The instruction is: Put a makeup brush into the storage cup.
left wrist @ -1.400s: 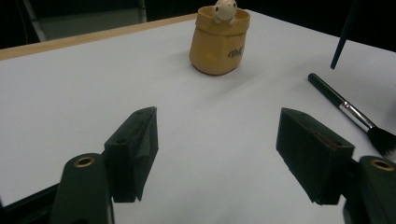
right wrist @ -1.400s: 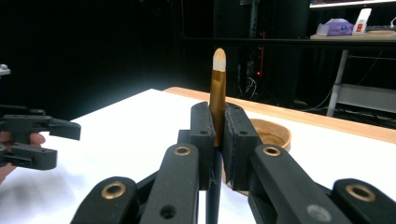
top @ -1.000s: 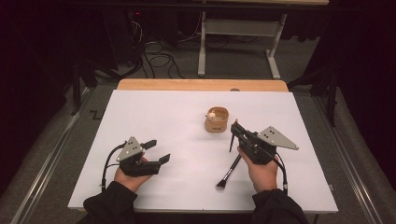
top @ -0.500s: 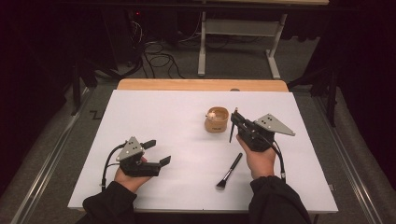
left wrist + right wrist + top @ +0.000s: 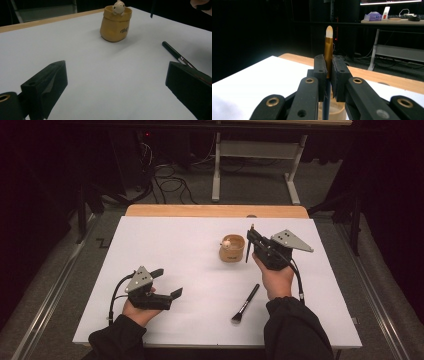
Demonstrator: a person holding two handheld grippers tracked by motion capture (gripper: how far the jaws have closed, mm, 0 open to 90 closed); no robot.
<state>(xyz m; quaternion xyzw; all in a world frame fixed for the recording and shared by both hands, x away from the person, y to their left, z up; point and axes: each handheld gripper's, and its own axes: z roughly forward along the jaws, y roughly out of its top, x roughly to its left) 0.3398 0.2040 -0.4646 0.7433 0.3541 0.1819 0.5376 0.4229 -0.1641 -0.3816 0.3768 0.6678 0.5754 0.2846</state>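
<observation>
Nearest the person, the left tongs (image 5: 167,282) sit low over the white desk (image 5: 150,245) near its front left, held in the left hand (image 5: 137,307); the jaws stand wide apart and have just been opening, nothing between them. In the left gripper view the two black jaws frame bare desk, with the cup beyond them and the lying brush's dark handle just past the right-hand jaw. A black makeup brush (image 5: 245,303) lies flat on the desk to the right of the left tongs, bristles toward the front edge, handle angled up toward the right hand (image 5: 276,279), not touching it. Further back, the right tongs (image 5: 250,236) are raised just right of the cup, jaws clamped on a slim brush (image 5: 328,50) with a gold ferrule and pale tip; in the right gripper view it stands upright between the pads, tip pointing up, dark handle running down below the jaws. The small tan cup (image 5: 233,248) with a little pale figure on its rim stands upright mid-desk, just left of the right tongs, apart from them. Past the white sheet, the wooden desk edge (image 5: 215,210), then cables and a table frame on the floor.
</observation>
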